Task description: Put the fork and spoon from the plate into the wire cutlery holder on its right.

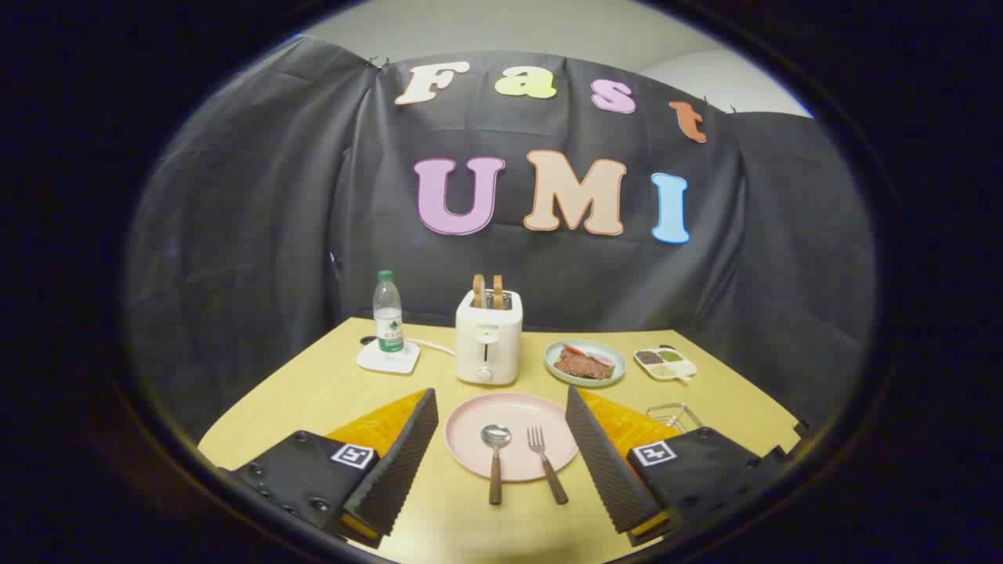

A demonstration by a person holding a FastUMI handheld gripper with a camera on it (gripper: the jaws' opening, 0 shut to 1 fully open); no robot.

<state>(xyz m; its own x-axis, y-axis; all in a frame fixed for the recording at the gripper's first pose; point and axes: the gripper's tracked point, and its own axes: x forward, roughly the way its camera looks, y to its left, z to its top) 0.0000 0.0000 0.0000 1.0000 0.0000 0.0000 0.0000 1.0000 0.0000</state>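
A pink plate (509, 415) lies on the yellow table just ahead of my gripper (501, 462), between the two fingers. On the plate rest a spoon (495, 458) to the left and a fork (546, 462) to the right, both with brown handles pointing toward me over the plate's near rim. The gripper is open, its fingers (400, 462) spread wide to either side of the plate with nothing held. The wire cutlery holder (672, 415) stands to the right of the plate, partly hidden behind the right finger.
A white toaster (489, 345) with two bread slices stands beyond the plate. Left of it a water bottle (387, 317) sits on a white base. Right of the toaster are a green plate of food (585, 363) and a small divided dish (664, 363).
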